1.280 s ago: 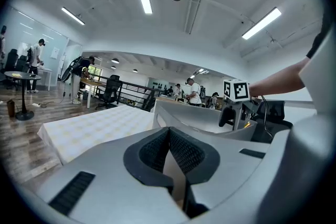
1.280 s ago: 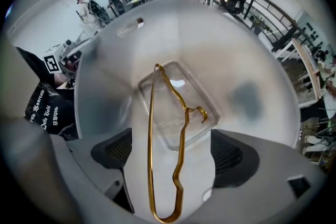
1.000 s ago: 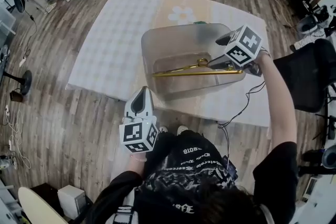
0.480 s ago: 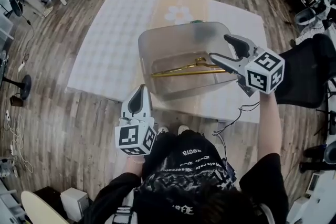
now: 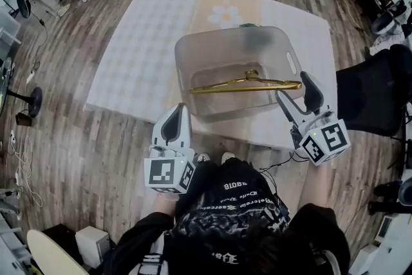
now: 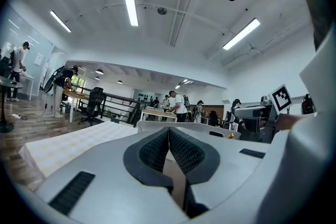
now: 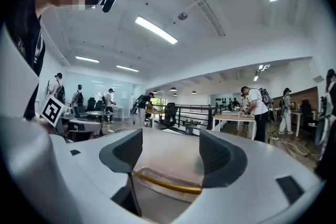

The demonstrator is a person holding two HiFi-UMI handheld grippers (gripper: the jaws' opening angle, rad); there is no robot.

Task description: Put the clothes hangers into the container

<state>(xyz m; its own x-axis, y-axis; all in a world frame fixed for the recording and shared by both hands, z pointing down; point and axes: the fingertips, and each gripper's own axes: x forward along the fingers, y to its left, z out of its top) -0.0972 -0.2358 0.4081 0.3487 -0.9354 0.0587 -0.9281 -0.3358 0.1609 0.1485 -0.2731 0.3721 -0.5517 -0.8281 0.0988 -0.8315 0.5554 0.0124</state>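
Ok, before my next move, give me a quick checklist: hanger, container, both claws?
1. Is the gold hanger in the container: ok, it lies lengthwise inside.
2. Is the hanger's right tip below the rim: cannot tell.
3. Has the right claw let go: ok. Its jaws are apart and have just been closing slightly, with nothing between them.
4. Is the right claw clear of the container: ok, it is outside the near right corner.
5. Is the left claw free: ok, its jaws are together and empty.
6. Is the container upright on the mat: ok.
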